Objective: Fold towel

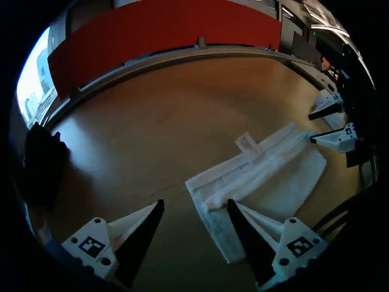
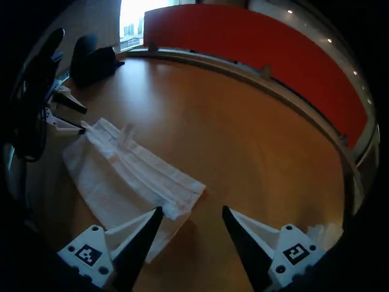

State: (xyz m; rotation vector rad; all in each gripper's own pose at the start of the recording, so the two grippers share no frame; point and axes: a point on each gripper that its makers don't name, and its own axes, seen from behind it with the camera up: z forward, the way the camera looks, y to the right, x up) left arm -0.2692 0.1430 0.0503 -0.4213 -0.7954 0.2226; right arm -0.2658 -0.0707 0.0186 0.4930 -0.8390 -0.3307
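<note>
A white towel (image 1: 265,173) lies folded into a long strip on the wooden table (image 1: 155,126), a small label sticking up from its fold. My left gripper (image 1: 194,207) is open just above the strip's near end, which lies by its right finger. At the far end, the right gripper (image 1: 311,129) is open with its lower finger at the towel's corner. In the right gripper view the towel (image 2: 131,170) runs from my open right gripper (image 2: 191,211) towards the left gripper (image 2: 83,121), which stands open at the opposite corner.
A red partition (image 1: 165,34) runs along the table's far edge, with a window beside it. A black object (image 1: 41,155) sits at the table's end, also seen as (image 2: 95,58). Another white cloth (image 2: 326,231) lies near the right gripper.
</note>
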